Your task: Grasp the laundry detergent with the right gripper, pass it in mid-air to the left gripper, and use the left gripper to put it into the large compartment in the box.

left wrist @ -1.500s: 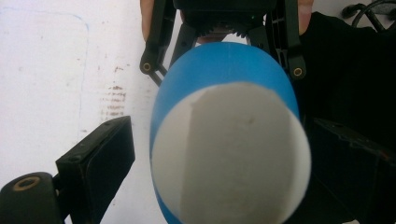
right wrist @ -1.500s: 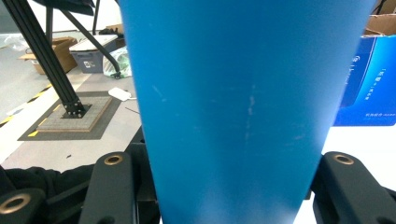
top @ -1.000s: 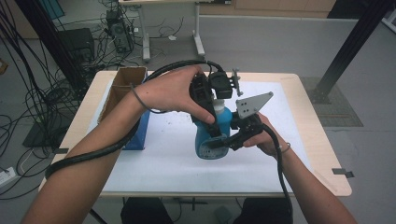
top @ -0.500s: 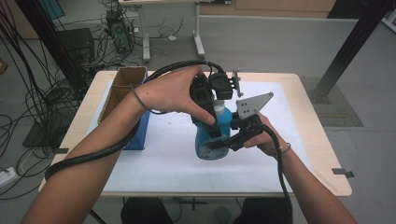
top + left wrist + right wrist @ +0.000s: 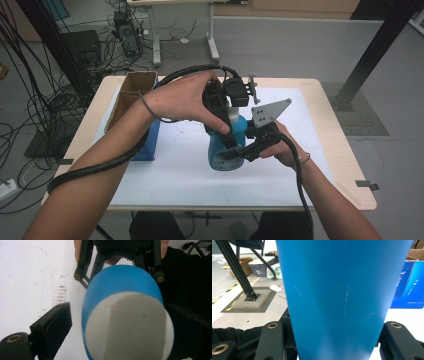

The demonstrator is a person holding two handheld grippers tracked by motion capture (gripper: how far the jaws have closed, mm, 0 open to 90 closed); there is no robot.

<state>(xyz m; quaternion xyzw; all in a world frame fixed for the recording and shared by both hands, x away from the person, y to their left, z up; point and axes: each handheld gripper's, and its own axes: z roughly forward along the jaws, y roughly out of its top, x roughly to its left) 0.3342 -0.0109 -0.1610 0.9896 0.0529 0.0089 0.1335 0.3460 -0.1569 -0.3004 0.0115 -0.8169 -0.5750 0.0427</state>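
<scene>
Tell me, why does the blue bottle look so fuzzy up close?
In the left gripper view the blue plastic bottle's white cap sits too near the lens, so it blurs; in the right gripper view the bottle's body looks soft too; the high view shows it sharper.

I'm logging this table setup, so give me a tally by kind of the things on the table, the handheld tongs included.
Blue bottle with white cap: 1
Open cardboard box with blue side: 1
White mat: 1
Tongs, left above the cap and right clamped on the bottle: 2
Total: 5
</scene>
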